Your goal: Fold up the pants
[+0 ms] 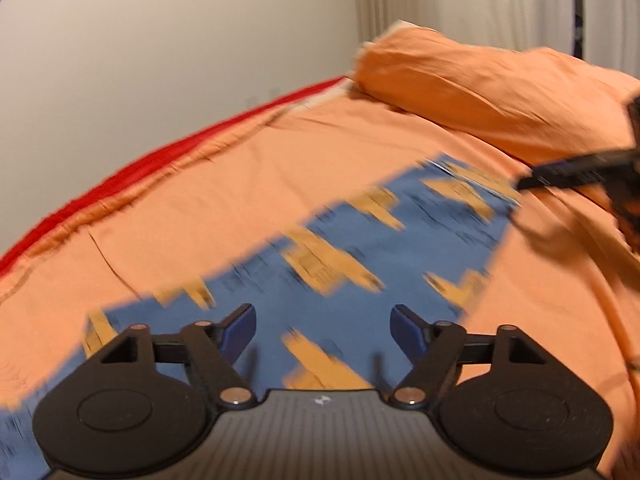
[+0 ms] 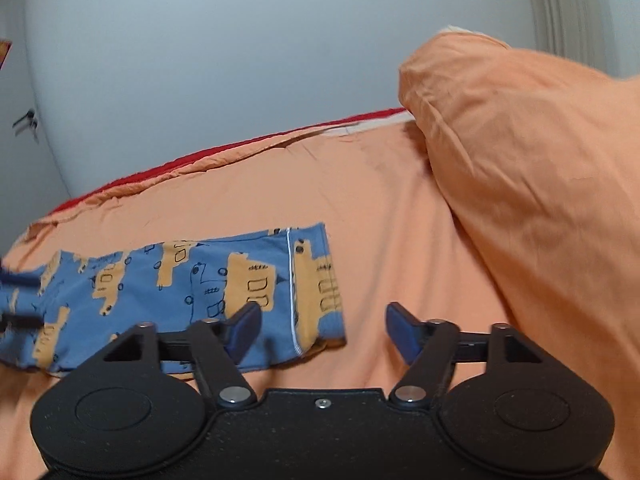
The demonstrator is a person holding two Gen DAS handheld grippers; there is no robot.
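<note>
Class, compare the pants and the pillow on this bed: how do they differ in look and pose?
The pants are blue with orange vehicle prints; the pillow is plain orange. The pants lie flat on the bedsheet; the pillow bulges up, puffy. Both rest on the bed, and neither is gripped.

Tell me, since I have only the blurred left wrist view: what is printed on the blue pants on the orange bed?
Observer: On the pants, orange vehicle shapes outlined in black.
Operator: Any trim near the hem?
Observer: Yes, a thin white piping line crosses the leg just short of its end.
Operator: Where is the right gripper relative to that end?
Observer: The right gripper has open jaws; its left fingertip overlaps the fabric in the image, while the other sits over bare sheet towards the pillow.
</note>
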